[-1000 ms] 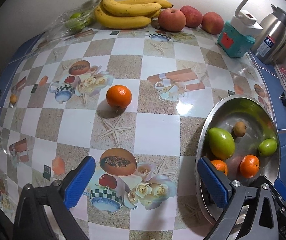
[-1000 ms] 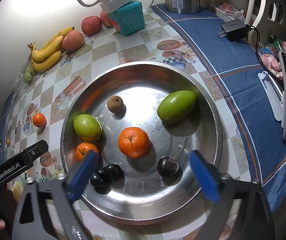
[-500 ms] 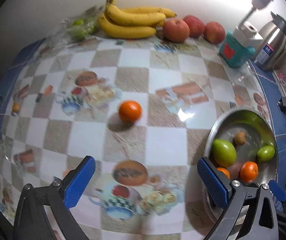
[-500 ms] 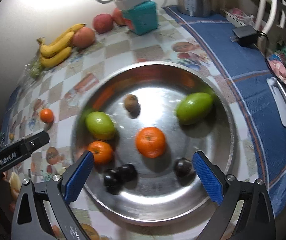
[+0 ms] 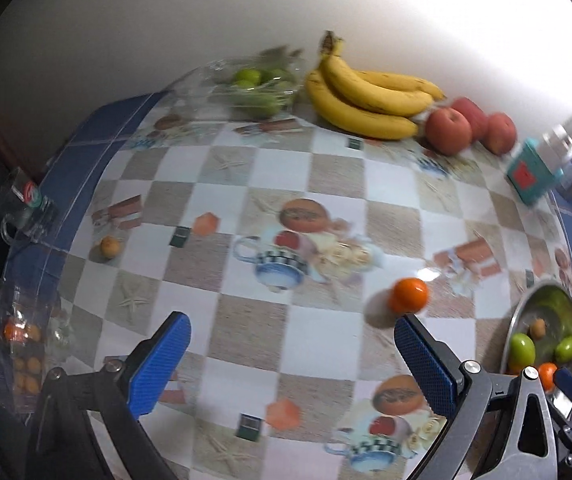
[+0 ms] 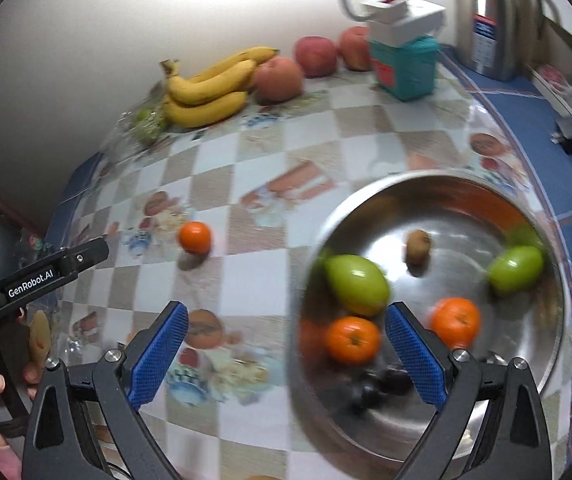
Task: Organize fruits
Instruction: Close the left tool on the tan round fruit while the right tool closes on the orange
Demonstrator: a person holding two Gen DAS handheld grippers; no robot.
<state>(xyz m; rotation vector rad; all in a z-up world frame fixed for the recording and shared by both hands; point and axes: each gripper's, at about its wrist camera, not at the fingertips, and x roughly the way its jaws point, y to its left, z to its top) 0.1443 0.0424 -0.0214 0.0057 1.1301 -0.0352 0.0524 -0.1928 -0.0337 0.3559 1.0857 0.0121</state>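
Swinging leftward, left gripper [image 5: 292,356] spread, empty; loose orange [image 5: 409,295] now just beyond its right finger. Right gripper [image 6: 286,354] spread over bowl [image 6: 366,200] rim. Pickup likely next.

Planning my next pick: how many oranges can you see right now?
3: one orange loose on the table, two in the metal bowl, front left and front middle. Blur may hide others.

The steel bowl [image 6: 462,196] holds two green fruits [image 6: 356,288], two tangerines [image 6: 352,339], one small brown fruit [image 6: 418,245] and blurred dark cherries [image 6: 378,388]. One tangerine [image 6: 194,237], three apples [image 6: 277,78] and one banana bunch [image 6: 206,88] lie outside.
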